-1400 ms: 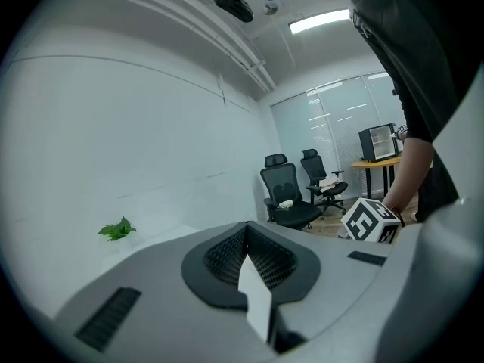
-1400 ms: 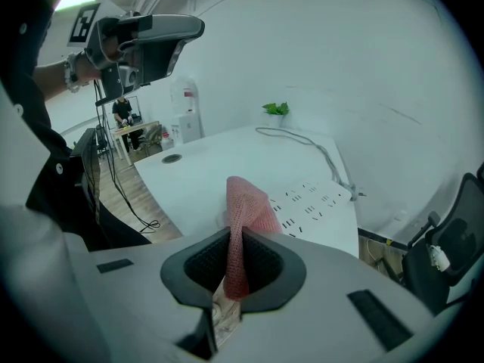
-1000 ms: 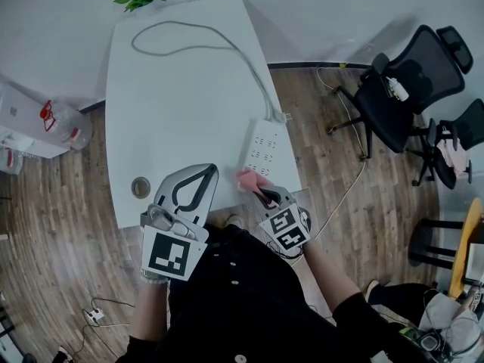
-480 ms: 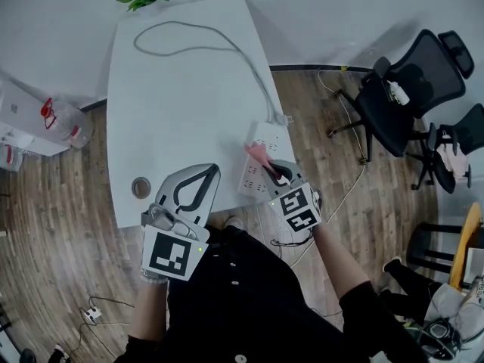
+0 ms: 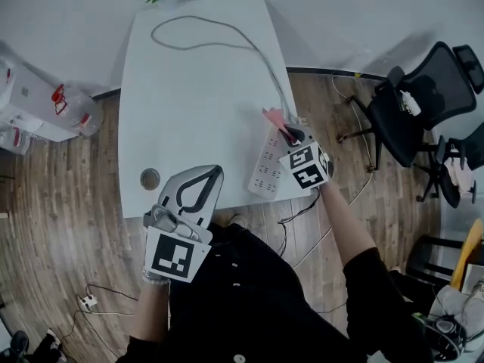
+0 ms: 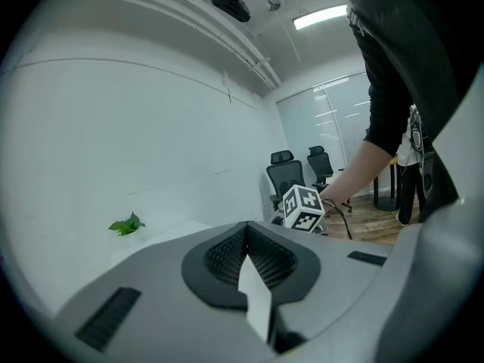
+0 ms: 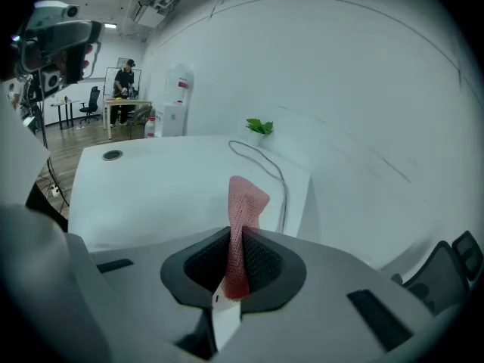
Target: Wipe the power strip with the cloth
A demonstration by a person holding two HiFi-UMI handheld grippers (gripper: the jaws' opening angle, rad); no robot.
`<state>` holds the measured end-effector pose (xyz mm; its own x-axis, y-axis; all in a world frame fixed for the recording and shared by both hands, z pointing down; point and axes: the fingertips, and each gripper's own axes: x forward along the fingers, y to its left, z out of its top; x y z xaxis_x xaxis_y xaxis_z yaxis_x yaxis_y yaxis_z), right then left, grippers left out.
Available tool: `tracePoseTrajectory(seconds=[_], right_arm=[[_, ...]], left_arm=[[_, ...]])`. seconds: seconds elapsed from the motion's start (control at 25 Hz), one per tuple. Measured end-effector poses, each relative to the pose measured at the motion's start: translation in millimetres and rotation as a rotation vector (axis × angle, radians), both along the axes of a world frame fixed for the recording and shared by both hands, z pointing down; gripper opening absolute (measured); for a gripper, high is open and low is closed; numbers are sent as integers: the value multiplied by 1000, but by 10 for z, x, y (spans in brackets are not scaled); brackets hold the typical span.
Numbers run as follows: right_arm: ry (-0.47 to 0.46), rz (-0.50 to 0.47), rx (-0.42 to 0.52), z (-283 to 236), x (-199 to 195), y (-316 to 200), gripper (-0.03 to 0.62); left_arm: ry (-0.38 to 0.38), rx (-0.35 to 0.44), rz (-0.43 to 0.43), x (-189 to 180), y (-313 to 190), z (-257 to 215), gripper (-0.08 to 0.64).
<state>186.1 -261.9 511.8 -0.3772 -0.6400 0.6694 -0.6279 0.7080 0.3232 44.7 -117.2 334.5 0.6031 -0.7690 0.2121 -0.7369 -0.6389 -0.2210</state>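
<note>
The head view looks steeply down from above the person onto the table [image 5: 189, 89], with floor and chairs [image 5: 423, 104] at its right. The left gripper [image 5: 214, 170] view sits low and close behind its closed jaws, by the table's near edge. It faces across toward the wall, the plant [image 6: 126, 224], the chairs and the cube [image 6: 304, 207] of the right gripper [image 5: 291, 133]. The right gripper view, just as close behind jaws pinching the cloth [image 7: 243, 218], looks along the tabletop to the far corner. All three views share the plant. The head and right gripper views share the cable [image 7: 261, 161] and grommet [image 7: 113, 155].
</note>
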Motion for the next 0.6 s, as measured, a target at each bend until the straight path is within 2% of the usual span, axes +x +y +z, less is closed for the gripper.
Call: tracePoseTrajectory(seconds=[0.28, 0.6], right_arm=[[62, 7, -47, 240, 14, -245, 54], [64, -48, -133, 461, -103, -62, 54]], left_arm=[[-2, -21, -58, -195, 71, 44, 14], [-4, -27, -70, -247, 103, 69, 14]])
